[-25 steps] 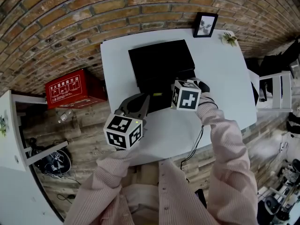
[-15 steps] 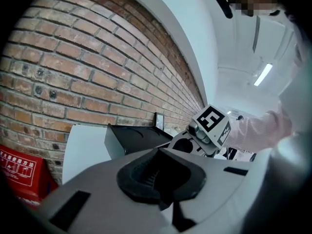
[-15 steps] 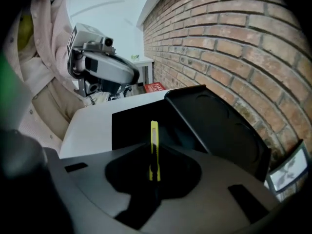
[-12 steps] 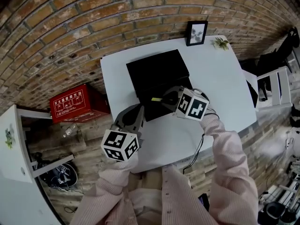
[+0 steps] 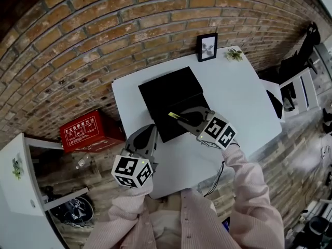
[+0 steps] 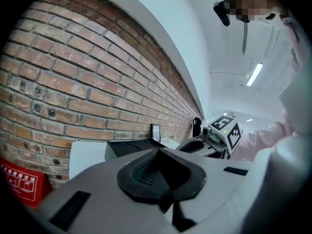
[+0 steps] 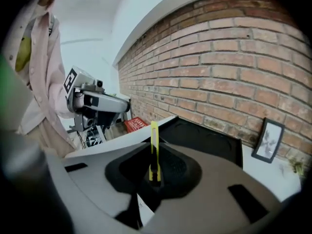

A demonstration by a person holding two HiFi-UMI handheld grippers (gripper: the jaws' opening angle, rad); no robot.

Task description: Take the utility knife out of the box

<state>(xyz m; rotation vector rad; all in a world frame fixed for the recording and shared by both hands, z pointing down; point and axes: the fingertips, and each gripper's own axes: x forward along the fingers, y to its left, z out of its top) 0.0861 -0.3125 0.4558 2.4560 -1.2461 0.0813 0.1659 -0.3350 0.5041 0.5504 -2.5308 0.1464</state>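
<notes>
— What's different from a second ago?

— My right gripper (image 5: 182,116) was low at the front edge of the black box (image 5: 171,90). Now it sits higher and has rolled over, and the utility knife (image 5: 175,115) has come up with it. The pads are pinching the knife's yellow body, which pokes out over the box's near part. My left gripper (image 5: 149,134) has lifted a little too. It's beside the box's near left corner over the white table (image 5: 244,92), pads pressed together with nothing in them.

— Anything you can't read?

— In the right gripper view, the knife's (image 7: 154,150) lower end is buried between the pads, so I can't see how much of it is gripped. The box interior is plain black from the head view. In the left gripper view, the gripper's own body covers most of the box.
</notes>
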